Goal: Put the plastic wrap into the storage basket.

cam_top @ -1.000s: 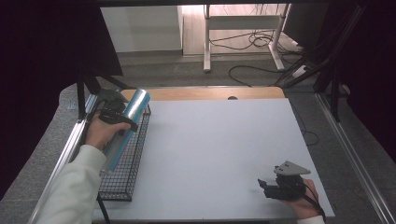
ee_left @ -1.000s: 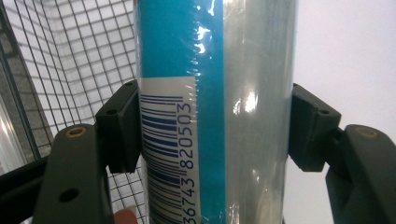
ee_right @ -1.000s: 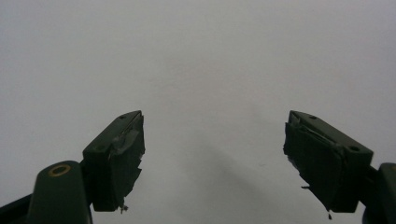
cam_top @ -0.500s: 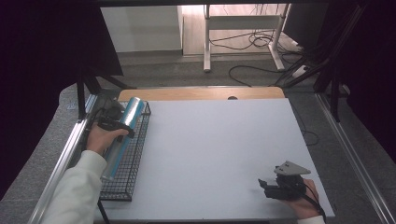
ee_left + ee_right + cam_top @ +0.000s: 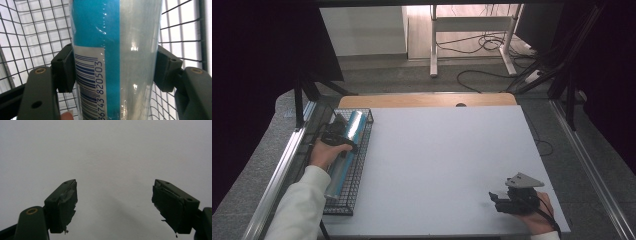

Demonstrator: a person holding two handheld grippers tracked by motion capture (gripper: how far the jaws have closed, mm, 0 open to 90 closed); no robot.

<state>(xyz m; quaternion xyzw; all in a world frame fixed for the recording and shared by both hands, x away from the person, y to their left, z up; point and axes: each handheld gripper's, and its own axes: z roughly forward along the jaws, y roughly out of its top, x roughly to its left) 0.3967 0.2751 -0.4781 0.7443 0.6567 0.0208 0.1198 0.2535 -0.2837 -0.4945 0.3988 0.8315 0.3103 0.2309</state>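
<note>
Left gripper is clamping the tube over the basket at far left, seemingly setting it down; right gripper is idling open, near right.

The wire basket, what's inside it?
A long blue-and-clear wrapped roll lies in the wire basket, clamped by the left gripper. The basket floor beneath it is hidden.

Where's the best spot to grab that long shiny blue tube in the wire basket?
Across its round sides near the far end, coming from above, as the left gripper does now: the tube lies flat along the wire basket, whose walls block a sideways approach.
</note>
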